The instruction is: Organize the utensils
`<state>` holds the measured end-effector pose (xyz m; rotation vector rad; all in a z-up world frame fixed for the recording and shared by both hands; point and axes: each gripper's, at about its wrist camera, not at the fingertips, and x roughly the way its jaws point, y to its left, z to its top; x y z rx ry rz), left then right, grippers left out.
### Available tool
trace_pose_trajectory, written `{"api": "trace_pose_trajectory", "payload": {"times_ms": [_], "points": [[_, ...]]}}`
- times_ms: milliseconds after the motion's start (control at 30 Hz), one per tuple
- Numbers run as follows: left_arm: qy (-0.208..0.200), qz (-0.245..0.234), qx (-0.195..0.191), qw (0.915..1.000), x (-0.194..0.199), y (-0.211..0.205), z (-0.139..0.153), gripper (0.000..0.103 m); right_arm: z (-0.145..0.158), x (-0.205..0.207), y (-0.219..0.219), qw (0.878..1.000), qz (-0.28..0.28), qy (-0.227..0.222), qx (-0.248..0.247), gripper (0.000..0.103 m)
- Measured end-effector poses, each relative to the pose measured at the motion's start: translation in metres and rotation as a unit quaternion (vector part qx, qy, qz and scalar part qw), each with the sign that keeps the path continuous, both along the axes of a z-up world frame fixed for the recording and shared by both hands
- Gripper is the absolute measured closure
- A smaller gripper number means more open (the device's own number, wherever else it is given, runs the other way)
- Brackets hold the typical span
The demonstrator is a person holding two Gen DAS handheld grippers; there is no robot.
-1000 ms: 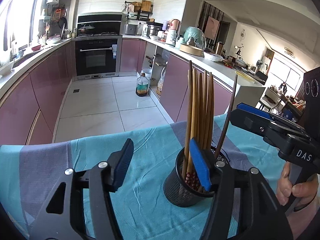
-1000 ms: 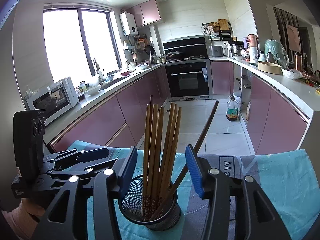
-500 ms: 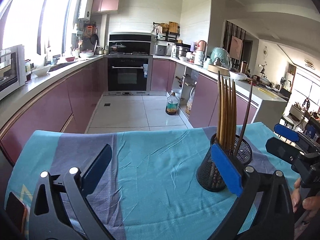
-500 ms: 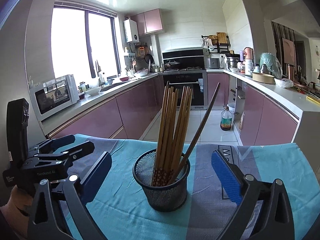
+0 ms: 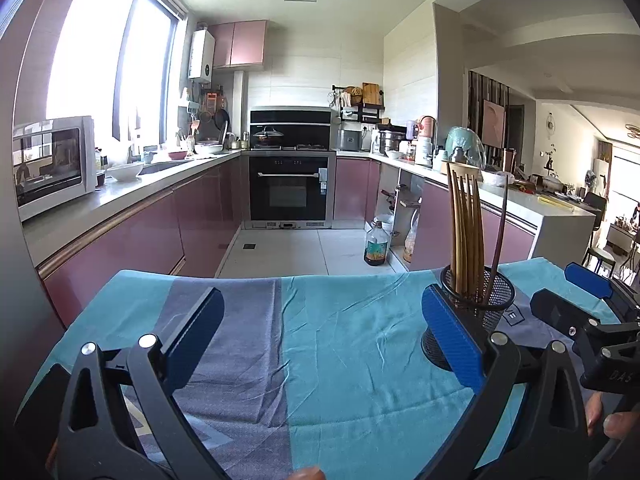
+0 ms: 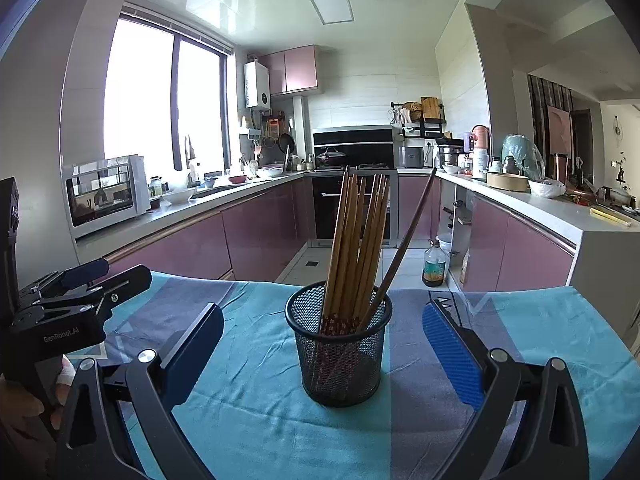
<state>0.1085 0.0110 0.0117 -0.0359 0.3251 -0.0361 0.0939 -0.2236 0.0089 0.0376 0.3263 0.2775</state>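
A black mesh holder (image 6: 339,346) stands upright on the blue cloth-covered table (image 6: 248,420). Several wooden chopsticks (image 6: 356,248) and one dark chopstick (image 6: 404,248) stand in it. My right gripper (image 6: 320,344) is open and empty, with the holder in line between its fingers but a little beyond the tips. My left gripper (image 5: 320,334) is open and empty over bare cloth (image 5: 340,360); the holder (image 5: 476,312) stands just behind its right finger (image 5: 450,340). The right gripper (image 5: 588,308) shows at the right edge of the left wrist view, and the left gripper (image 6: 84,284) at the left of the right wrist view.
The table's far edge (image 5: 320,278) drops to a tiled kitchen floor. Pink cabinets, an oven (image 5: 290,188) and a microwave (image 5: 48,164) lie beyond. An oil bottle (image 5: 376,244) stands on the floor.
Both grippers have drawn back from the holder and opened wider. The holder and chopsticks have stayed in place.
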Motion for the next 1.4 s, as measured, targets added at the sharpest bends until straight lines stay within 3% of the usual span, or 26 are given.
{"api": "trace_pose_trajectory", "payload": {"times_ms": [700,1400], "points": [[-0.046,0.019,-0.001,0.9988,-0.047,-0.001,0.002,0.006,-0.010,-0.019,0.001,0.999,-0.024,-0.028,0.001,0.007],[-0.048,0.020,-0.001,0.9986,-0.049,-0.005,0.004,0.006,-0.009,-0.024,0.004,0.999,-0.028,-0.036,-0.005,0.007]]}}
